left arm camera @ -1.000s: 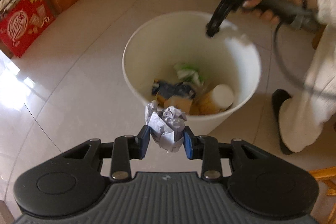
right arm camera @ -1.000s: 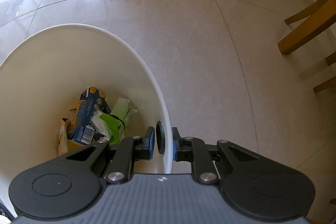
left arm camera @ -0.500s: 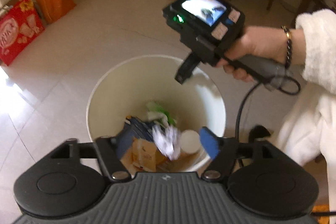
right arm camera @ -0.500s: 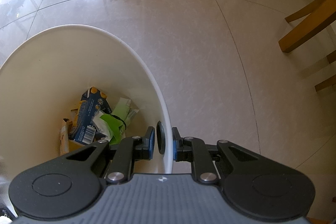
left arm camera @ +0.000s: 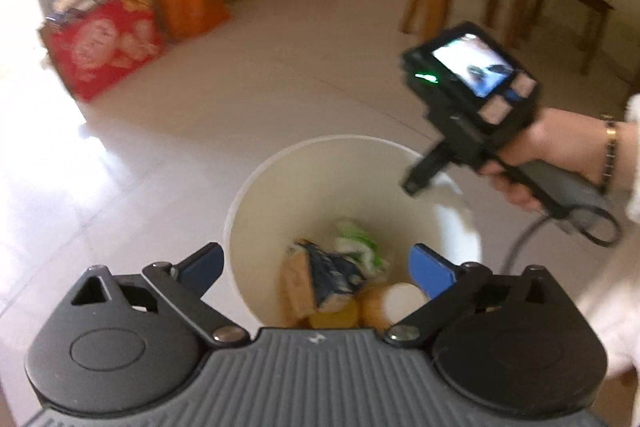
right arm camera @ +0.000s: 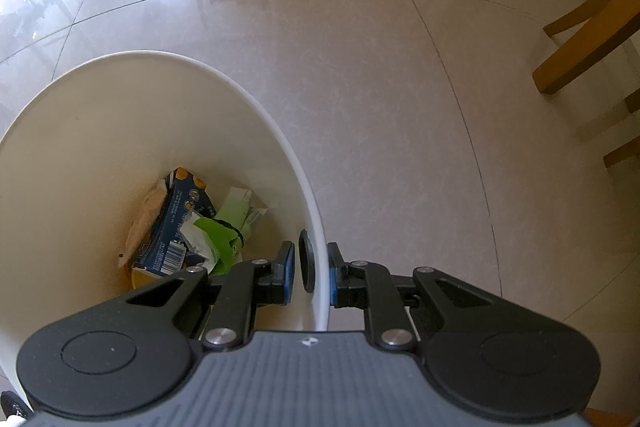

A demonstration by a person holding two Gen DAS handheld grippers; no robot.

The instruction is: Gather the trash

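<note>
Above the white trash bin [left arm camera: 256, 211], the left gripper [left arm camera: 316, 269] is hanging with its jaws spread wide and nothing between them; they have just been opening. Down inside the bin, trash is lying in a heap: a dark blue carton [left arm camera: 328, 277] near the middle, green and white wrappers [left arm camera: 358, 243] at its 1 o'clock, and a paper cup [left arm camera: 400, 301] on its side at its 4 o'clock. Whether the crumpled paper is among this heap I cannot tell. At 3 o'clock on the bin's rim, the right gripper [left arm camera: 414, 183] is being held by a person's hand [left arm camera: 532, 155] in a white sleeve, its lit screen facing up. From the right wrist view, the right gripper [right arm camera: 312, 273] is standing with jaws narrow, clamping the bin's wall [right arm camera: 316, 227], one finger inside and one outside. On the tiled floor [left arm camera: 200, 99] at 10 o'clock from the bin, well apart, a red bag [left arm camera: 104, 47] and an orange bag [left arm camera: 188, 7] are sitting side by side.
</note>
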